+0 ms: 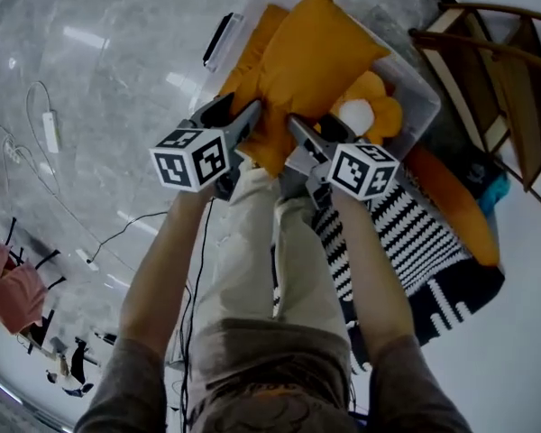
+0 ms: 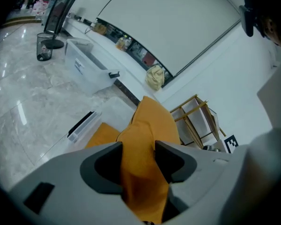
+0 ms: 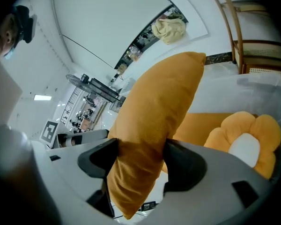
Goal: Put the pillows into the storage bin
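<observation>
The left gripper [image 2: 138, 156] has its jaws partly apart and pinched on a fold of the orange pillow [image 2: 152, 121]. The right gripper [image 3: 140, 158] grips the same pillow's near edge in the same way, with the fabric bulging between its pads.

The pillow stretches from the two grippers across the middle of the clear storage bin [image 1: 415, 85] toward its far corner. Under it, along the bin's left edge, lies a second orange pillow [image 1: 252, 48]. A flower-shaped cushion [image 1: 371, 108], orange with a white centre, sits at the right edge.

The bin's near edge is hidden behind the grippers and the held pillow. On the floor beside the bin's right edge lie a black-and-white striped pillow [image 1: 406, 242] and another orange cushion [image 1: 455, 201], partly covered.

Another clear bin [image 2: 84, 67] by the far wall bears a label too small to read.
</observation>
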Demonstrator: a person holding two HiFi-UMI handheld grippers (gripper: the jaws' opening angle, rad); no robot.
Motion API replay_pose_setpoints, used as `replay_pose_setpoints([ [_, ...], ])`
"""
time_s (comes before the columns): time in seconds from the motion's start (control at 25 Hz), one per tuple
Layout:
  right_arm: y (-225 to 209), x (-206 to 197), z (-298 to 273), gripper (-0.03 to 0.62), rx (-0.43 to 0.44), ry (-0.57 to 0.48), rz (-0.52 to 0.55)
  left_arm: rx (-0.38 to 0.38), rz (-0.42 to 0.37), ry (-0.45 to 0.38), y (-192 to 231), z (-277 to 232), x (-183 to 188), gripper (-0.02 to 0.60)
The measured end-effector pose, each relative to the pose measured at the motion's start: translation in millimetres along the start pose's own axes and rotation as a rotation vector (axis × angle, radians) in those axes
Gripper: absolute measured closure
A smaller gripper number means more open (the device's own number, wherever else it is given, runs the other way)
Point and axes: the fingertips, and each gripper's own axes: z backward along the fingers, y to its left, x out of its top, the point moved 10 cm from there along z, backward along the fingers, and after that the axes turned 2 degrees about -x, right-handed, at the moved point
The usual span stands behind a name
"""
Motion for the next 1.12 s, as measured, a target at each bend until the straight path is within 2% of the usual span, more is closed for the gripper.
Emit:
replay_pose_setpoints([
  [0.24, -11, 0, -25, 0.272, -0.017, 0.008, -0.008, 0.047, 0.02, -0.029, 23, -10, -3, 0.362],
  [0.32, -19, 1, -28, 0.23, -0.09, -0.019, 0.034, 0.092, -0.026, -0.043, 30, -13, -3, 0.332],
  [0.4, -28, 2, -28, 0.215, -0.162, -0.046, 0.052, 0.114, -0.076, -0.028, 33, -15, -6, 0.316],
  [0.64, -35, 2, -21, 0.206, -0.154, -0.071, 0.04, 0.077, -0.104, 0.039, 25, -26, -19, 0.316],
  [0.88, -12, 16, 11, 0.209, -0.109, -0.11, 0.084, 0.027, -0.145, 0.028, -15, -17, -3, 0.316],
  [1.0, 14, 26, 48, 0.215, -0.069, -0.12, 0.116, -0.01, -0.161, 0.02, -55, 4, 11, 0.318],
  [1.12, 45, 41, 94, 0.223, -0.039, -0.144, 0.152, -0.034, -0.215, 0.018, -104, 34, 30, 0.318],
])
